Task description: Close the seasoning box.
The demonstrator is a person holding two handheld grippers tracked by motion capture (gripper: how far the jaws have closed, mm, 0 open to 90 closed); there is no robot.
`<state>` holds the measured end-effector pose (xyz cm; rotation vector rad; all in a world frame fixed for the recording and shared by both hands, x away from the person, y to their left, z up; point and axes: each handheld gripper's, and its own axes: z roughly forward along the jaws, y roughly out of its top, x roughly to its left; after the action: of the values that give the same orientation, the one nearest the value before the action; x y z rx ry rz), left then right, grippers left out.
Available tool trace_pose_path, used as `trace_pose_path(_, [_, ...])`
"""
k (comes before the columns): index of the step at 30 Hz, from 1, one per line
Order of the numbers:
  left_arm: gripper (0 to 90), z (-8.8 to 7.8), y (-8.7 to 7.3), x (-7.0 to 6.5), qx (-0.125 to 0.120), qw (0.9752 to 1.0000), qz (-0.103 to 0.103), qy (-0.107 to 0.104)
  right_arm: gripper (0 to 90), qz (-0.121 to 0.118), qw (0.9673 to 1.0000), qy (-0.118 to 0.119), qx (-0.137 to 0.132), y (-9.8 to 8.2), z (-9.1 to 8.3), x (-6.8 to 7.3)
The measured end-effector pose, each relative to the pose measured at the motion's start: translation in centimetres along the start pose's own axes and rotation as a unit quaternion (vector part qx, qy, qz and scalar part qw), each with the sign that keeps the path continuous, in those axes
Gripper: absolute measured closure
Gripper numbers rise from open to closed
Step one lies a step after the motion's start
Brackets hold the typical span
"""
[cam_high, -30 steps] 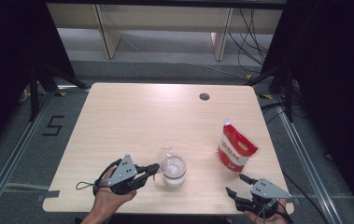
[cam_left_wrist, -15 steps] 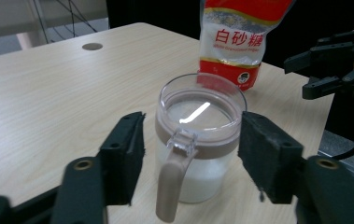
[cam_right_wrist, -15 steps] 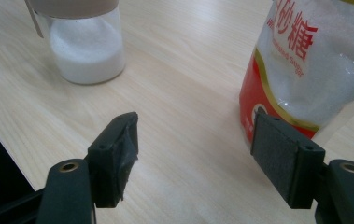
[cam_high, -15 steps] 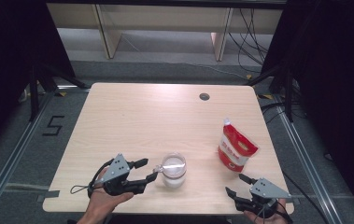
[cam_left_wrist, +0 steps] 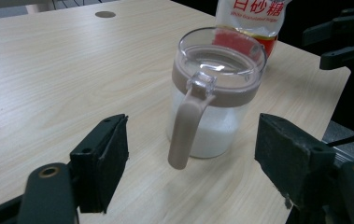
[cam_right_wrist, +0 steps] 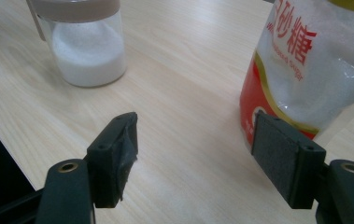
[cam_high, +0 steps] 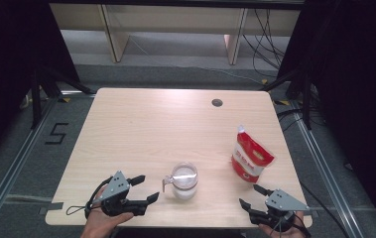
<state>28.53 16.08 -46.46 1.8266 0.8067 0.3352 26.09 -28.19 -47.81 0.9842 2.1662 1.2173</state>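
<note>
Left claw (cam_high: 143, 188) back from jar (cam_high: 184, 180), jaws just opened.

Clear jar (cam_high: 184, 181) with taupe collar and handle, white grains inside, at 6 o'clock. Red-and-white bag (cam_high: 250, 157) with a gold band and red lettering, at 4 o'clock. Pale wood-grain table (cam_high: 146, 124). Black jaws with grey plates on both grippers.

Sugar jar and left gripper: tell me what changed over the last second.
The left gripper has let go of the sugar jar: its jaws, shut at the jar's handle a second ago, have just been opening and now stand wide with nothing between them, drawn back from the jar toward the table's near edge. The jar, the sugar bag and the right gripper stayed put.
</note>
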Motion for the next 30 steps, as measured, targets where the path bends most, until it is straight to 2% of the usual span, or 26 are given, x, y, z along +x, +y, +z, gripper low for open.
trace_pose_path(2, [24.4, 0.0, -0.3, 0.1, -0.002, 1.0000, -0.002, -0.005, 31.8, -0.014, 0.9998, -0.003, -0.010, 0.0, 0.0, -0.3])
trace_pose_path(4, [24.1, -0.2, -0.5, 0.1, 0.009, 1.0000, 0.001, -0.003, 31.1, 0.003, 0.9999, 0.008, -0.009, -0.1, -0.2, -0.2])
trace_pose_path(5, [23.3, -0.1, -0.7, 0.1, 0.009, 0.9999, 0.000, -0.003, 30.3, -0.006, 0.9999, 0.004, -0.015, -0.2, -0.2, -0.3])
trace_pose_path(6, [23.0, -0.1, -0.9, 0.0, 0.016, 0.9999, 0.000, -0.001, 29.5, 0.012, 0.9998, 0.007, -0.011, -0.2, -0.3, 0.0])
trace_pose_path(8, [22.1, -0.1, -1.2, 0.0, 0.018, 0.9998, -0.002, -0.006, 26.4, 0.012, 0.9996, 0.020, -0.017, -0.3, -0.3, -0.1])
trace_pose_path(9, [21.7, -0.1, -1.3, -0.1, 0.025, 0.9997, -0.001, -0.004, 25.3, 0.029, 0.9993, 0.020, -0.011, -0.4, -0.4, 0.2])
trace_pose_path(11, [21.3, 0.0, -1.7, -0.1, 0.027, 0.9996, 0.000, -0.009, 24.4, 0.016, 0.9994, 0.028, -0.012, -0.5, -0.4, 0.1])
trace_pose_path(13, [20.9, -0.1, -2.0, -0.2, 0.034, 0.9994, 0.005, -0.008, 23.0, 0.025, 0.9994, 0.022, -0.009, -0.6, -0.4, 0.3])
trace_pose_path(14, [20.6, -0.3, -2.1, -0.1, 0.039, 0.9991, 0.017, -0.006, 22.9, 0.029, 0.9992, 0.029, -0.006, -0.7, -0.4, 0.3])
trace_pose_path(15, [20.5, -0.3, -2.3, -0.1, 0.038, 0.9991, 0.015, -0.010, 22.8, 0.028, 0.9992, 0.029, -0.007, -0.7, -0.5, 0.4])
trace_pose_path(16, [20.4, -0.4, -2.5, -0.3, 0.040, 0.9992, 0.004, -0.005, 22.5, 0.030, 0.9992, 0.026, -0.008, -0.8, -0.5, 0.4])
trace_pose_path(17, [20.3, -0.5, -2.6, -0.3, 0.042, 0.9991, 0.005, -0.004, 22.4, 0.042, 0.9987, 0.028, -0.003, -0.8, -0.7, 0.7])
trace_pose_path(18, [20.1, -0.5, -2.8, -0.3, 0.041, 0.9991, 0.005, -0.003, 22.1, 0.028, 0.9992, 0.028, -0.009, -0.9, -0.6, 0.4])
trace_pose_path(20, [19.4, -0.7, -2.9, -0.3, 0.044, 0.9990, 0.007, -0.001, 21.7, 0.023, 0.9992, 0.031, -0.008, -1.0, -0.6, 0.4])
trace_pose_path(21, [19.3, -0.8, -3.0, -0.3, 0.043, 0.9990, 0.007, 0.000, 21.7, 0.043, 0.9988, 0.021, 0.001, -1.1, -0.9, 0.8])
trace_pose_path(23, [18.7, -0.9, -3.2, -0.3, 0.046, 0.9989, 0.011, 0.002, 21.4, 0.027, 0.9993, 0.025, -0.002, -1.2, -0.8, 0.5])
trace_pose_path(24, [18.4, -0.9, -3.2, -0.4, 0.046, 0.9989, 0.009, 0.005, 21.3, 0.033, 0.9992, 0.023, 0.001, -1.3, -0.8, 0.6])
trace_pose_path(26, [18.2, -1.0, -3.3, -0.4, 0.047, 0.9988, 0.012, 0.007, 21.0, 0.020, 0.9997, 0.016, 0.001, -1.5, -0.7, 0.4])
trace_pose_path(27, [18.2, -1.0, -3.4, -0.4, 0.049, 0.9988, 0.010, 0.006, 21.0, 0.037, 0.9992, 0.013, 0.009, -1.6, -0.8, 0.6])
trace_pose_path(28, [18.2, -1.0, -3.4, -0.4, 0.049, 0.9987, 0.013, 0.006, 21.0, 0.020, 0.9996, 0.015, 0.009, -1.7, -0.8, 0.3])
trace_pose_path(30, [18.2, -1.0, -3.4, -0.4, 0.051, 0.9986, 0.012, 0.006, 20.9, 0.031, 0.9993, 0.009, 0.019, -1.7, -1.0, 0.5])
